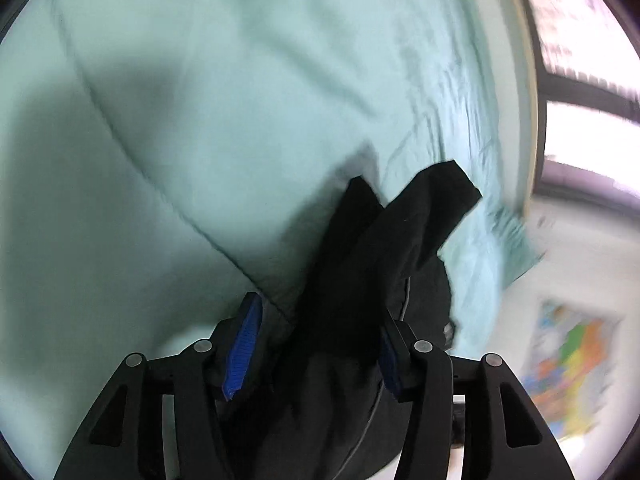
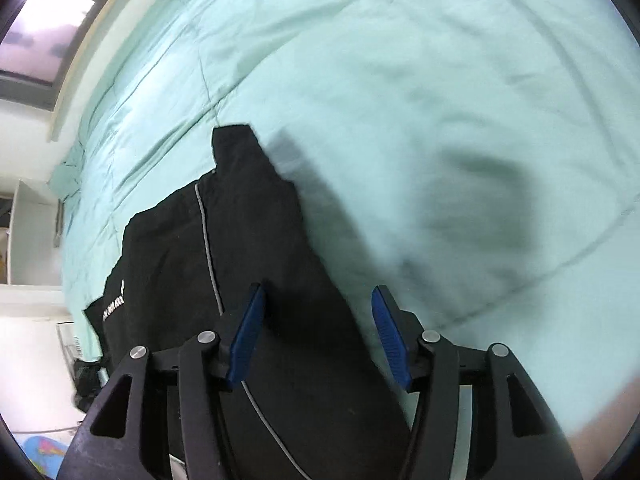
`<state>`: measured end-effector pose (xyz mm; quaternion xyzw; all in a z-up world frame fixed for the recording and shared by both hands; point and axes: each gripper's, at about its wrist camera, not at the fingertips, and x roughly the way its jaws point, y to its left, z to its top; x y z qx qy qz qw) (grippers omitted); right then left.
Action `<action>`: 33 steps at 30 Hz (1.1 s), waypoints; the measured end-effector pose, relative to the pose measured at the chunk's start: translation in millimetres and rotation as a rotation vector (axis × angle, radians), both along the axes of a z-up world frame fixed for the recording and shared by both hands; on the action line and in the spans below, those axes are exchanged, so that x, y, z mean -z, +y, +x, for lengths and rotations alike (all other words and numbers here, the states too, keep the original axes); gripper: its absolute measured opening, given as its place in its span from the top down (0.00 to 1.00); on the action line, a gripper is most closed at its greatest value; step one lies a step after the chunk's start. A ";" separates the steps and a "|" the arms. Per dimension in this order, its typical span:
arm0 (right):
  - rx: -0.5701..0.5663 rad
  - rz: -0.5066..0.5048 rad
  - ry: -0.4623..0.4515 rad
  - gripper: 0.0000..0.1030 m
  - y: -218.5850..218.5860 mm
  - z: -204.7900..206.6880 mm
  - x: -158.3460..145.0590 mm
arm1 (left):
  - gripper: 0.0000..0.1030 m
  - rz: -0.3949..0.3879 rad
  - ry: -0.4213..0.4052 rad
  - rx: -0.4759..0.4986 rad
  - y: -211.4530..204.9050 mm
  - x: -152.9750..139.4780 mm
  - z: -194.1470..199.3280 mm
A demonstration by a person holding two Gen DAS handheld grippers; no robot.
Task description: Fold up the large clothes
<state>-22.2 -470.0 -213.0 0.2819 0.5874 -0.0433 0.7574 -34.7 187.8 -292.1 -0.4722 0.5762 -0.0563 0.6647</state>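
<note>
A black garment (image 1: 384,240) lies bunched on a mint-green quilt (image 1: 200,140). One flat end of it sticks up toward the window side. My left gripper (image 1: 316,354) stands open astride the garment. Its left blue pad is bare, and cloth covers part of the right pad. In the right wrist view the same black garment (image 2: 248,240) shows a thin grey piping line and white lettering near its left edge. My right gripper (image 2: 318,336) is open over the garment's right border, with both blue pads bare and cloth under the gap.
The quilt (image 2: 400,80) spreads far beyond the garment, with stitched seams and shadows on it. A window (image 1: 580,60) runs along the bed's far side. A colourful mat (image 1: 568,364) lies on the pale floor past the bed's corner. White furniture (image 2: 28,240) stands beside the bed.
</note>
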 end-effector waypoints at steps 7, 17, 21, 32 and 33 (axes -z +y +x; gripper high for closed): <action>-0.186 -0.066 -0.116 0.29 67.3 1.4 -39.0 | 0.42 0.413 -0.206 0.304 -65.0 -114.2 11.1; -0.438 -0.305 -0.042 0.28 185.2 6.2 27.6 | 0.29 0.611 -0.194 0.565 -176.3 -51.8 -8.4; -0.386 -0.266 0.053 0.20 172.6 21.4 58.8 | 0.27 0.596 -0.158 0.522 -174.9 -29.6 -1.8; -0.305 -0.230 0.076 0.15 148.8 -3.2 27.2 | 0.25 0.660 -0.190 0.583 -174.1 -73.3 -15.2; -0.299 -0.229 0.086 0.15 145.4 -10.9 24.2 | 0.25 0.672 -0.201 0.589 -174.4 -79.0 -18.9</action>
